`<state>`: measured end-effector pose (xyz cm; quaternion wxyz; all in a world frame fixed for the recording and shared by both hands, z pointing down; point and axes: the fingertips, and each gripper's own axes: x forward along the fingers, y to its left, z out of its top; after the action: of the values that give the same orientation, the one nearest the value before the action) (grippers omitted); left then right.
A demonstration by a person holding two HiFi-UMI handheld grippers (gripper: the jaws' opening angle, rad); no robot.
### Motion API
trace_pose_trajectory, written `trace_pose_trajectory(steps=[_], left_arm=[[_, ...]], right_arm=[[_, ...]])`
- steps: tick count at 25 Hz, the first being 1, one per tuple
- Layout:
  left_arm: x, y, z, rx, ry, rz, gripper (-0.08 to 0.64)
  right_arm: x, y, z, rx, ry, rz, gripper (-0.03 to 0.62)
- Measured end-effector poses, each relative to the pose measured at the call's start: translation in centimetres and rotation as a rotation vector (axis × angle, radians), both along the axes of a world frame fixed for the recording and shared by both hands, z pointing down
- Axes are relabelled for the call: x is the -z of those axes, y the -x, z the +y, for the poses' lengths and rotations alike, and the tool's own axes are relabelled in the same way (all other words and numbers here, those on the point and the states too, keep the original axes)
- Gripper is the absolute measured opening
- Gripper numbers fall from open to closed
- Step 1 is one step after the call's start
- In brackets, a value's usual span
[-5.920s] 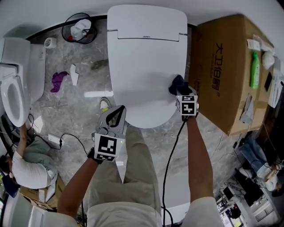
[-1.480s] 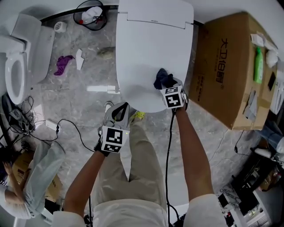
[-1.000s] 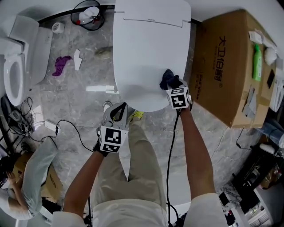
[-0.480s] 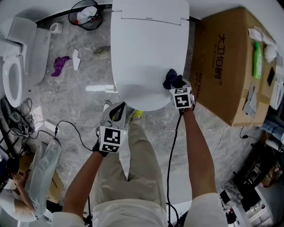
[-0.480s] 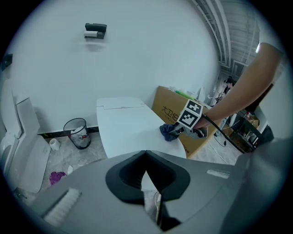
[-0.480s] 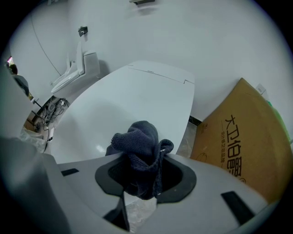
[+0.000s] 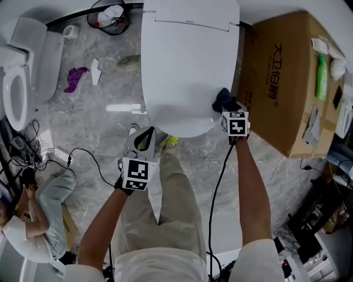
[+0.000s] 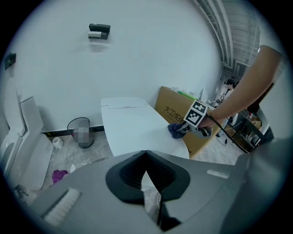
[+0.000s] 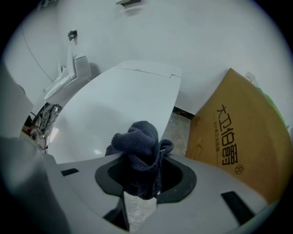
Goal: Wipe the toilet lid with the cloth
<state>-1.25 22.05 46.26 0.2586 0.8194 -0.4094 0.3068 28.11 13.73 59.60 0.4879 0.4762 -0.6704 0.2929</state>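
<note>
The white toilet lid (image 7: 187, 60) is shut and fills the top middle of the head view. My right gripper (image 7: 227, 108) is shut on a dark blue cloth (image 7: 223, 99), which rests on the lid's front right edge. In the right gripper view the cloth (image 9: 139, 151) bunches up between the jaws, with the lid (image 9: 119, 109) beyond it. My left gripper (image 7: 144, 137) hangs over the floor in front of the toilet, jaws shut and holding nothing. The left gripper view shows the lid (image 8: 132, 128) and the right gripper (image 8: 182, 130) with the cloth (image 8: 174, 130).
A large cardboard box (image 7: 284, 82) stands close to the toilet's right, with a green bottle (image 7: 321, 77) on top. A second toilet (image 7: 22, 71) is at left, a black bin (image 7: 107, 15) behind. Cables (image 7: 71, 160), scraps and a crouching person (image 7: 33, 220) occupy the floor at left.
My right gripper has slid the cloth rightward across the lid's front, from the middle right to the right edge. The left gripper has stayed where it was.
</note>
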Motion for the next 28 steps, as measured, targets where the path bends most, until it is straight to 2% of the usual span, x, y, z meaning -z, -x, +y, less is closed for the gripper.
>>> trace_pose_trajectory(steps=[3, 7, 9, 12, 15, 18, 23, 28], left_arm=[[0.3, 0.7, 0.0, 0.019, -0.018, -0.001, 0.0], [0.4, 1.2, 0.4, 0.027, -0.007, 0.01, 0.0], [0.3, 1.7, 0.3, 0.029, -0.005, 0.012, 0.0], [0.0, 2.5, 0.4, 0.031, -0.004, 0.008, 0.0], [0.0, 3.4, 0.5, 0.032, 0.0, 0.009, 0.0], [0.0, 4.6, 0.5, 0.034, 0.001, 0.004, 0.0], [-0.2, 6.3, 0.5, 0.055, 0.003, -0.003, 0.0], [0.0, 7.5, 0.4, 0.074, 0.001, 0.004, 0.0]], right_arm=[[-0.2, -1.9, 0.5, -0.066, 0.008, 0.027, 0.133], [-0.7, -5.6, 3.1, -0.118, 0.092, 0.148, 0.118], [0.0, -6.3, 3.9, -0.15, 0.059, 0.145, 0.118], [1.3, -4.9, 4.5, -0.178, -0.007, 0.088, 0.118], [3.2, -1.6, 4.9, -0.186, -0.066, 0.008, 0.118], [4.6, 3.7, 4.4, -0.152, -0.11, -0.075, 0.118], [5.1, 14.2, 2.6, -0.007, -0.138, -0.188, 0.12], [5.5, 23.6, 1.4, 0.129, -0.122, -0.279, 0.12]])
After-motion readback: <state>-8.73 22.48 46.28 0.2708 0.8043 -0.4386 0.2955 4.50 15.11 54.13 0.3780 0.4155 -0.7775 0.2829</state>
